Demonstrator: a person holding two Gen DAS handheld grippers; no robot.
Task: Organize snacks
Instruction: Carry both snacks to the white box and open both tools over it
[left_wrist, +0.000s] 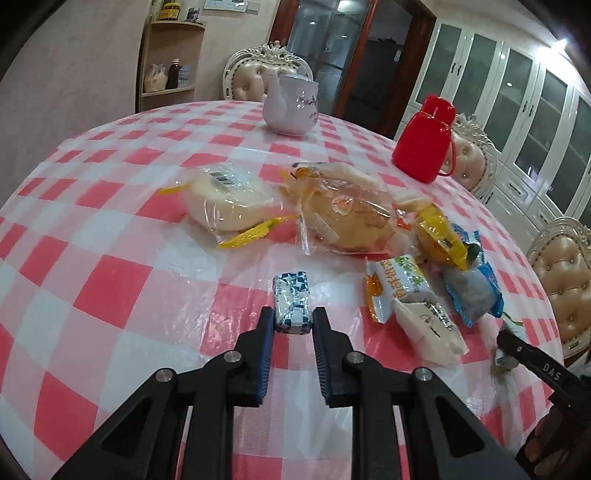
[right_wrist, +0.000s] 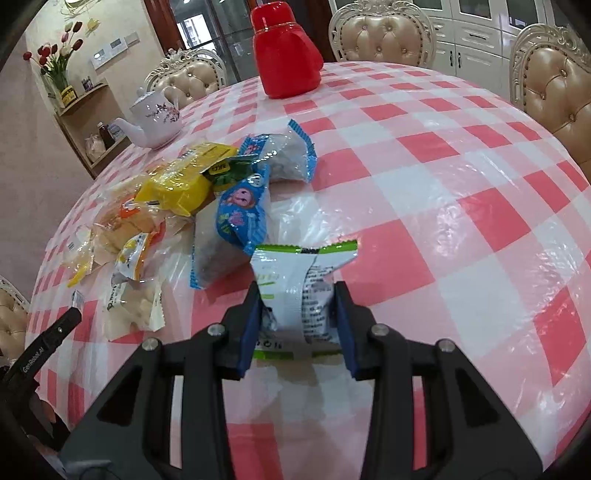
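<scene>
My left gripper (left_wrist: 293, 318) is shut on a small blue-and-white patterned snack bar (left_wrist: 291, 302) just above the checkered tablecloth. My right gripper (right_wrist: 298, 295) is shut on a white-and-green snack packet (right_wrist: 301, 288). A pile of snacks lies on the table: a pale bun in clear wrap (left_wrist: 227, 201), a brown bread in clear wrap (left_wrist: 343, 214), a yellow packet (left_wrist: 441, 236), a white-and-orange packet (left_wrist: 399, 284), and a blue packet (left_wrist: 474, 291). The right wrist view shows the yellow packet (right_wrist: 184, 181) and blue packets (right_wrist: 243, 206) left of my right gripper.
A white teapot (left_wrist: 291, 105) and a red thermos jug (left_wrist: 424, 138) stand at the far side of the round table (left_wrist: 110, 229). Padded chairs (right_wrist: 384, 33) ring the table. A corner shelf (left_wrist: 171, 55) and white cabinets (left_wrist: 517, 103) stand behind.
</scene>
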